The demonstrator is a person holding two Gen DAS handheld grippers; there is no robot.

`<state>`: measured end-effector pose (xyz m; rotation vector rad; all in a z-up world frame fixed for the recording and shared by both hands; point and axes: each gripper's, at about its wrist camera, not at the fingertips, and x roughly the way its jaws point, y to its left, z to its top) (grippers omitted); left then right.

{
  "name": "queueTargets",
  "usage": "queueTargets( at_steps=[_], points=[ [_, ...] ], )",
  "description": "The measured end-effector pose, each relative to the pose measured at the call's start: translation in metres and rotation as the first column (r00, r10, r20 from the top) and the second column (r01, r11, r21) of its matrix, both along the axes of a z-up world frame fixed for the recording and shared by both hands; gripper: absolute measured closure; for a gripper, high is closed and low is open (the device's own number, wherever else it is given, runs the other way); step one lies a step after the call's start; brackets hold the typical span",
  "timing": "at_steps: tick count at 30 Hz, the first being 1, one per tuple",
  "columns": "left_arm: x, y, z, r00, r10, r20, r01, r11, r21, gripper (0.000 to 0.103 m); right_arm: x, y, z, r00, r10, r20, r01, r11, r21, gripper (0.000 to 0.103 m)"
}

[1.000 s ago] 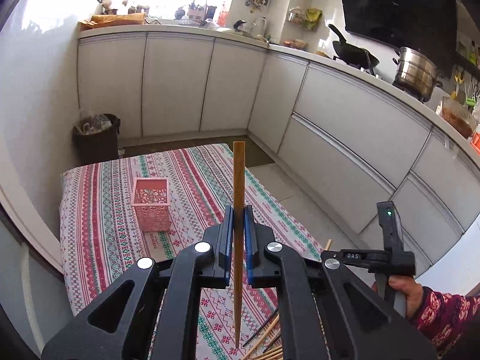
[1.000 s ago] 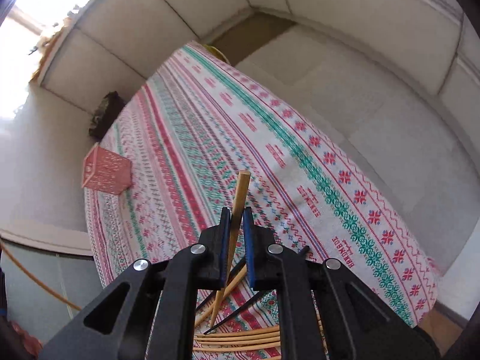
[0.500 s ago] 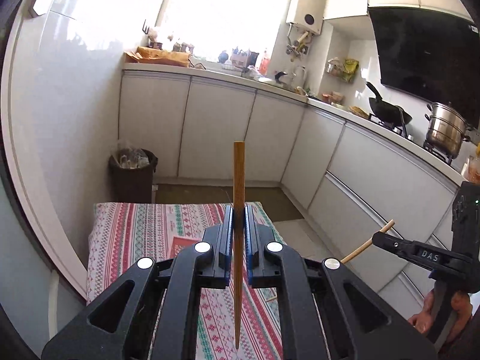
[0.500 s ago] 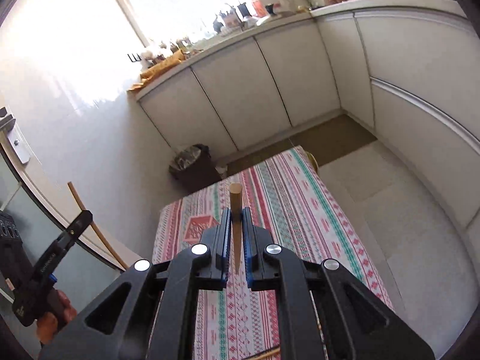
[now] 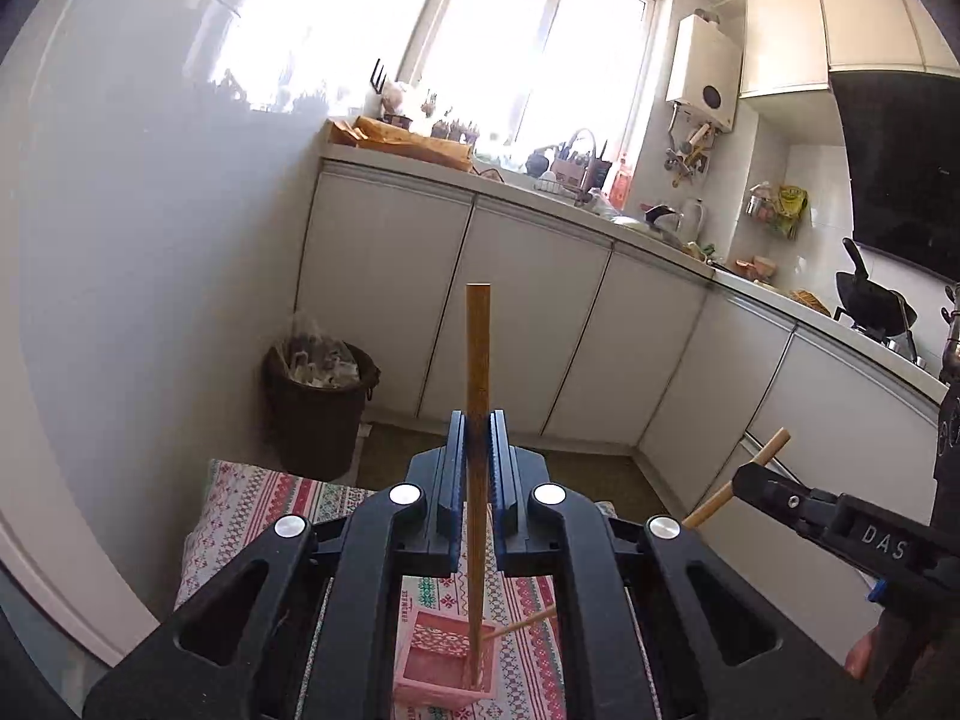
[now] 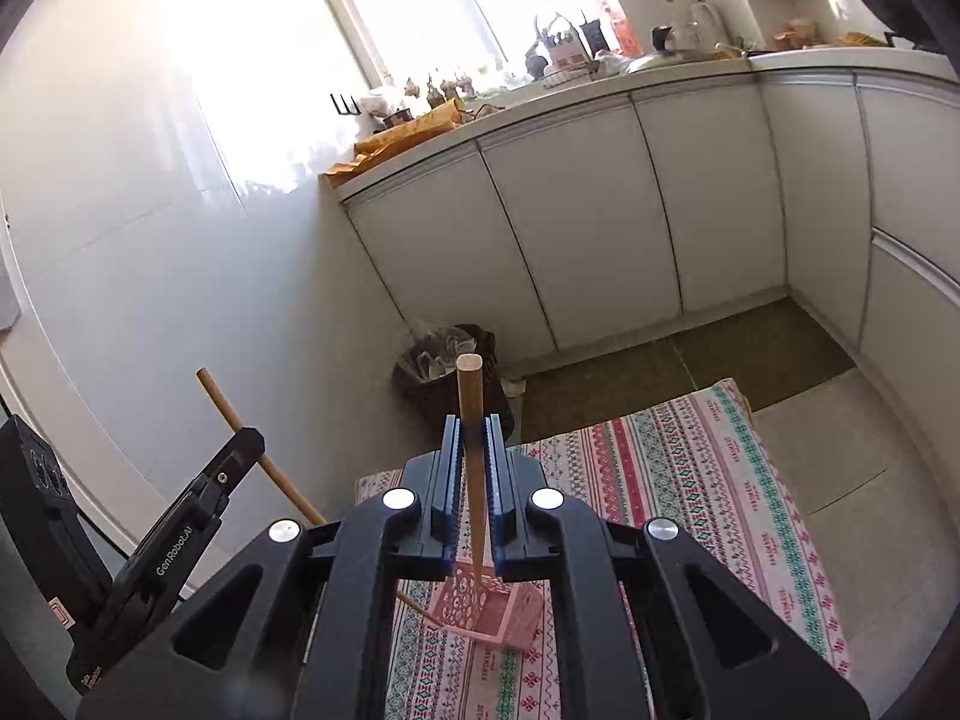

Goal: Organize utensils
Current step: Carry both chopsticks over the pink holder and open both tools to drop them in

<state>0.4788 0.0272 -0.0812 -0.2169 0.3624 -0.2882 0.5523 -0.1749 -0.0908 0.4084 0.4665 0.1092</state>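
Both chopsticks lowered into pink holder [image 5: 444, 663], left gripper [image 5: 478, 480] clamping chopstick [image 5: 477, 360], right gripper [image 6: 470, 480] likewise

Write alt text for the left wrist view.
The left gripper holds a wooden chopstick upright, its tip inside a pink basket on the patterned tablecloth. The right gripper's chopstick angles toward it.

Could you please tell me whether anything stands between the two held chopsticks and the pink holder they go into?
Nothing visible does. The left tongs hold a wooden chopstick whose tip is at the open pink perforated holder; the right tongs hold theirs likewise.
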Motion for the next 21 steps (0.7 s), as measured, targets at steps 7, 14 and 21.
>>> queueTargets(
  at_steps=[7, 14, 21],
  points=[
    [0.021, -0.001, -0.058, 0.996, 0.003, -0.091, 0.001, 0.999, 0.049, 0.086, 0.028, 0.014, -0.058, 0.996, 0.015, -0.084, -0.016, 1.000, -0.007, 0.093],
    [0.000, 0.011, -0.050, 0.998, 0.029, -0.063, -0.027, 0.999, 0.033, 0.051, 0.010, -0.004, -0.055, 0.997, -0.037, -0.063, 0.038, 0.999, 0.023, 0.067],
    [-0.034, 0.013, -0.013, 0.999, 0.028, 0.017, -0.028, 1.000, 0.010, 0.029, -0.031, -0.024, -0.024, 0.993, -0.114, 0.043, 0.113, 0.993, 0.030, 0.025]
  ],
)
